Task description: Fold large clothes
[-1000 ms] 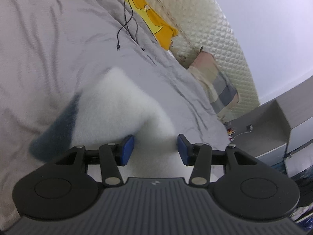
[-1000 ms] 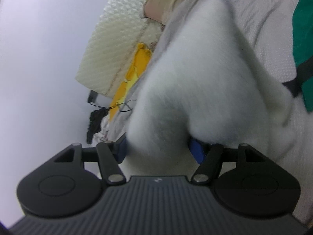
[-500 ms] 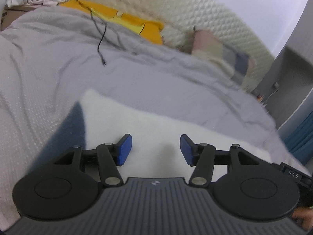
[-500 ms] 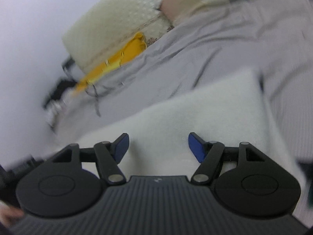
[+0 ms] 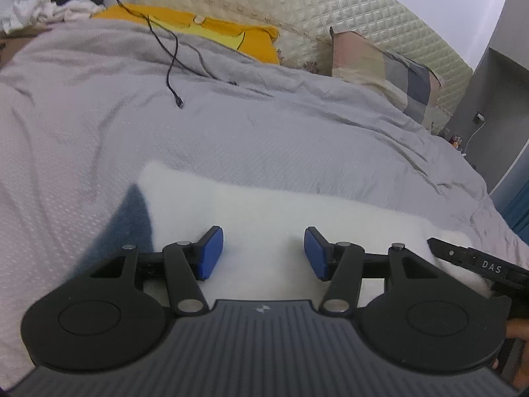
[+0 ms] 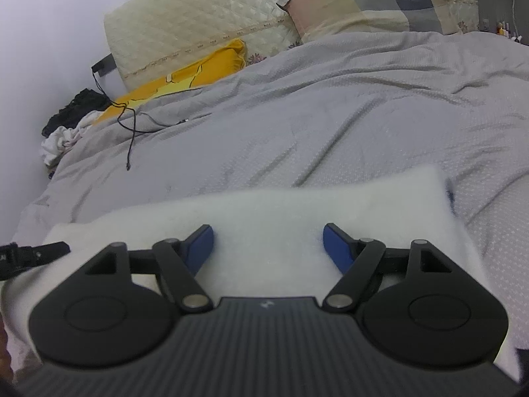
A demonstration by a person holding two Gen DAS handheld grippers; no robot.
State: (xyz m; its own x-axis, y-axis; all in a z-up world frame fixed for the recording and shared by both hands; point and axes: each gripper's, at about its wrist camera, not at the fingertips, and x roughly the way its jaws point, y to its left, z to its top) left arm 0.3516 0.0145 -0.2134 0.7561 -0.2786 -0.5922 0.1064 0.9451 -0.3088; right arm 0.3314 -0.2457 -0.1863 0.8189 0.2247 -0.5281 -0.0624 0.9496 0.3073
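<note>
Beneath both open claws, white fleece garment, flat on bed

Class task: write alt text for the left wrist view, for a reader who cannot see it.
The left claw, blue pads apart and gripping nothing, hovers over a fluffy white garment lying flat on a grey bedspread. Behind are a black cable, yellow cloth and a patchwork pillow.

White fleece garment with dark blue edge, grey dotted bedspread, yellow pillow, checked, perhaps plaid, cushion
</note>
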